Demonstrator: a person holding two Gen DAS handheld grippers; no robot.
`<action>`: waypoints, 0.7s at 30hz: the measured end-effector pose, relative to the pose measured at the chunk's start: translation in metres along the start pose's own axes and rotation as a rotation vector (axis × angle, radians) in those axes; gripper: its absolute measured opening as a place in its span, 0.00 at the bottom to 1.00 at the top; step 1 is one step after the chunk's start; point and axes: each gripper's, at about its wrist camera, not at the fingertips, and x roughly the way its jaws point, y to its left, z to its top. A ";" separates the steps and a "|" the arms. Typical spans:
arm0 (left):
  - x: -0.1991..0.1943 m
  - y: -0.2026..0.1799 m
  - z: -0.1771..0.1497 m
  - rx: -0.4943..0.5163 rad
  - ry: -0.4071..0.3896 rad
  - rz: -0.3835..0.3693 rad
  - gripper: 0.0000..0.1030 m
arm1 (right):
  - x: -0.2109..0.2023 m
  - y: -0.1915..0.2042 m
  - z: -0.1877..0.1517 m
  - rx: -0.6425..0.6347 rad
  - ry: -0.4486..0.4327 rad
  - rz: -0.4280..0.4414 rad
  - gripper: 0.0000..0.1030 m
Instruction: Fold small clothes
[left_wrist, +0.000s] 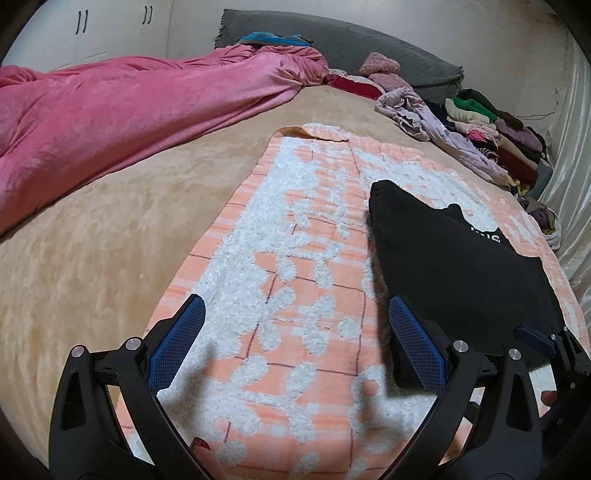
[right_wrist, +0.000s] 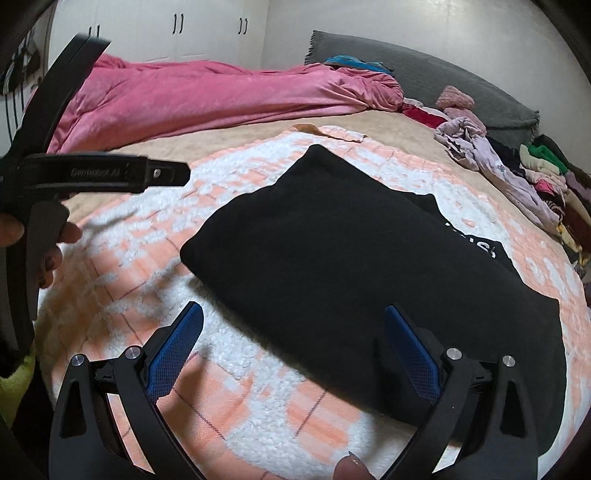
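Note:
A black garment (right_wrist: 354, 266) with white lettering lies folded over on an orange-and-white towel (left_wrist: 288, 280) spread on the bed. In the left wrist view the black garment (left_wrist: 458, 266) is at the right. My left gripper (left_wrist: 297, 345) hovers open above the towel, its right finger at the garment's near-left edge. My right gripper (right_wrist: 293, 354) is open just above the garment's near edge, nothing between its blue pads (right_wrist: 412, 354). The left gripper's body (right_wrist: 92, 173) shows at the far left of the right wrist view, held by a hand.
A pink blanket (left_wrist: 129, 122) is bunched along the far left of the beige bed (left_wrist: 92, 258). A pile of mixed clothes (left_wrist: 487, 133) sits at the far right by a grey headboard cushion (left_wrist: 369, 44). White wardrobe doors (right_wrist: 184, 29) stand behind.

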 end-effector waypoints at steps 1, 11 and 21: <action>0.000 0.001 0.000 -0.005 -0.001 0.003 0.91 | 0.000 0.002 -0.001 -0.004 0.001 0.000 0.95; 0.000 0.030 0.004 -0.116 -0.004 0.024 0.91 | 0.013 0.012 0.000 -0.064 0.023 -0.027 0.95; 0.002 0.030 0.005 -0.097 -0.001 0.032 0.91 | 0.038 0.021 0.000 -0.140 0.054 -0.138 0.95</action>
